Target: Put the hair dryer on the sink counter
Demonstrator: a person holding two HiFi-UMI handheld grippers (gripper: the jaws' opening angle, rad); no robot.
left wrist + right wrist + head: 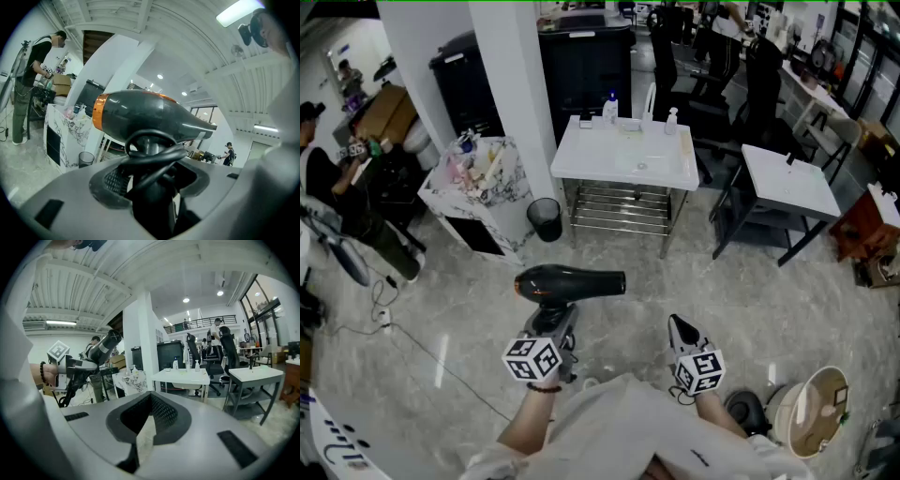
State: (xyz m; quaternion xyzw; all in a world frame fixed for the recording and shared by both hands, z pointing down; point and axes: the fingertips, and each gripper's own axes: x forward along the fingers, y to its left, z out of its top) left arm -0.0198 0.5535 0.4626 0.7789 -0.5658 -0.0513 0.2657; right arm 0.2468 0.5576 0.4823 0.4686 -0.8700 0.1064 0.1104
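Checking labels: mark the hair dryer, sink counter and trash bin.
hair dryer (572,283), head view, middle of its dark barrel.
sink counter (586,155), head view, bare white top left of the basin.
trash bin (546,225), head view, its side wall.

Ahead of us stands the sink counter (581,156), bottles (610,109) at its back edge, a bin (545,218) on the floor (459,300) left of it, another counter (789,186) to its right. The hair dryer (570,283) sits in our left gripper (554,317).

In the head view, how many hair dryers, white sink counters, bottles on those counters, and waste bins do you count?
Hair dryers: 1
White sink counters: 2
Bottles: 2
Waste bins: 1
Total: 6
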